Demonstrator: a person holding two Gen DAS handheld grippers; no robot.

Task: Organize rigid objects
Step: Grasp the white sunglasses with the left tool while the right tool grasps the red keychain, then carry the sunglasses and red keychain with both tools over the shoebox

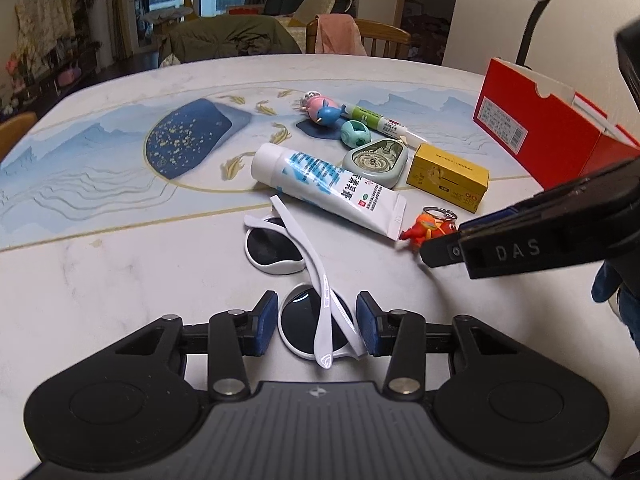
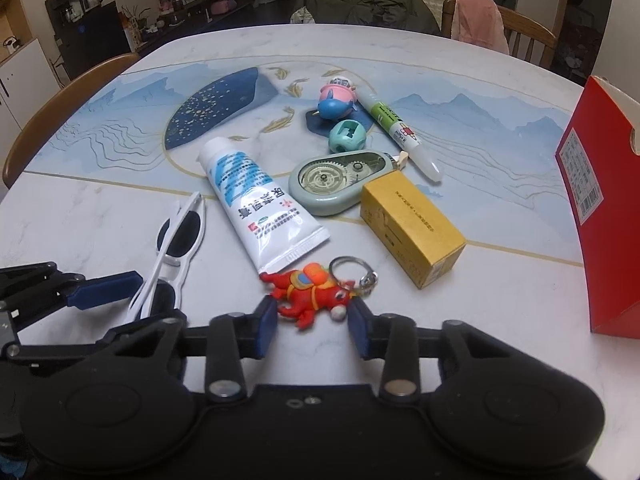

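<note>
Sunglasses (image 1: 316,312) folded on the tabletop (image 1: 120,280), near edge, nearer lens sitting between the left gripper (image 1: 317,322) fingers. Fingers set wide, blue pads flanking the lens and crossed white temples, the right pad touching or nearly touching the frame corner, the left pad apart. No grip yet, by the look of it; lined up so that closing would catch the frame across its narrow, stiff part rather than the lens face.

Red keychain (image 2: 310,296) lying just below the crimped end of the white tube (image 2: 260,208), metal ring pointing toward the yellow box (image 2: 412,228). Right gripper (image 2: 312,326) fingers also wide, bracketing the figure's lower body; contact hard to call, pads just beside it. Approach low and flat along the tabletop, probably because the figure is small and would slip from a high pinch.

Further back, clustered: grey-green tape dispenser (image 2: 336,184) against the box, a green ball (image 2: 347,136), a blue-and-pink toy (image 2: 336,100), a green-labelled pen (image 2: 396,128). Red carton (image 2: 596,216) standing open at the right edge, likely the bin for all of this.

Both tools working the two nearest items at once, so nothing needs reaching over. Risk: temples springing open on lifting, or the ring snagging the tube.
</note>
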